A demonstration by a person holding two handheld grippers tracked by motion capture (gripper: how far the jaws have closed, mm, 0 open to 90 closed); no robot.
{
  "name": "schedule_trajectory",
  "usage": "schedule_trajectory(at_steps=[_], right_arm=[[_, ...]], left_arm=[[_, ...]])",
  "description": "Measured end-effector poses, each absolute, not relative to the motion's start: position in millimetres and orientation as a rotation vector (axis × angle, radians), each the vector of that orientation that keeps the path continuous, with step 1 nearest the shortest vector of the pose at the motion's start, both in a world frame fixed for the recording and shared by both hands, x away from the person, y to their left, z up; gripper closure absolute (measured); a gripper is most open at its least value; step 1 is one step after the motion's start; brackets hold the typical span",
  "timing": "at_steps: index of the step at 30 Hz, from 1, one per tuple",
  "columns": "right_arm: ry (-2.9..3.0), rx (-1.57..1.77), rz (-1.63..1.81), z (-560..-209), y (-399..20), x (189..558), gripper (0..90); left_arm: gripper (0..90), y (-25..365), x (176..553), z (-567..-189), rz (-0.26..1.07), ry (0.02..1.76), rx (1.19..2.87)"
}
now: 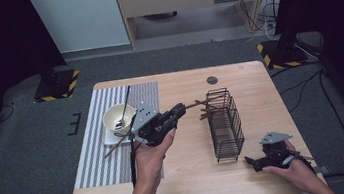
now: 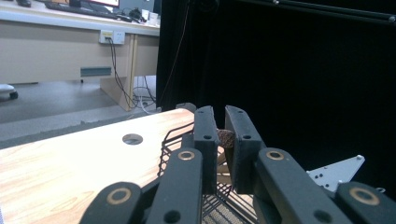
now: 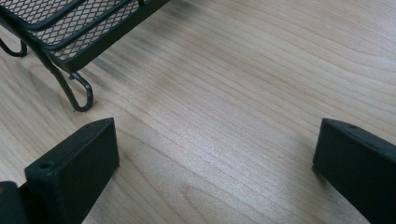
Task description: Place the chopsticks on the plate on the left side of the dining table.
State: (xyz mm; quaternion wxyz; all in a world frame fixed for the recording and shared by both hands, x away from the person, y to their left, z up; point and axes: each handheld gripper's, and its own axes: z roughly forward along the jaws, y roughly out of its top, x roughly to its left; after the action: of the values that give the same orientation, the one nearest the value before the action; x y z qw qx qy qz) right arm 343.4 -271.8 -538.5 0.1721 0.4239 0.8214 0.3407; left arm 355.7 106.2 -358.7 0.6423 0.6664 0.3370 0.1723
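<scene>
My left gripper (image 1: 180, 109) hovers over the middle of the wooden table, shut on a thin brown stick (image 1: 200, 103) that reaches toward the top of the black wire basket (image 1: 226, 122). In the left gripper view the stick's brown end (image 2: 227, 138) sits pinched between the jaws of the left gripper (image 2: 222, 125), with the basket's rim (image 2: 173, 135) just behind. More brown sticks (image 1: 206, 115) poke out of the basket's left side. My right gripper (image 1: 250, 162) rests on the table near the basket's front right corner. In its own view the right gripper (image 3: 215, 154) stands open over bare wood.
A cream bowl (image 1: 118, 117) with a dark utensil in it stands on a white plate (image 1: 111, 137) on the striped mat (image 1: 95, 157) at the left. Another brown stick (image 1: 116, 147) lies by the plate. A round cable hole (image 1: 212, 79) is at the table's back.
</scene>
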Motion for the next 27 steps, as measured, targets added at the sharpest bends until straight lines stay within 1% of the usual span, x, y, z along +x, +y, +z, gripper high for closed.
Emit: schedule_trajectory(at_steps=[10,18,27], right_arm=[[2.332,1.206,0.967,-538.4,-271.8,343.1,0.2],[2.332,1.206,0.967,-538.4,-271.8,343.1,0.2],[2.333,1.206,0.967,-538.4,-271.9,343.1,0.2]], left_arm=[[83.2,102.6,356.9,-349.2,0.405,0.766,1.486],[83.2,97.2,364.8,-355.6,0.424,0.787,1.469],[83.2,97.9,374.5,-363.1,0.441,0.812,1.407]])
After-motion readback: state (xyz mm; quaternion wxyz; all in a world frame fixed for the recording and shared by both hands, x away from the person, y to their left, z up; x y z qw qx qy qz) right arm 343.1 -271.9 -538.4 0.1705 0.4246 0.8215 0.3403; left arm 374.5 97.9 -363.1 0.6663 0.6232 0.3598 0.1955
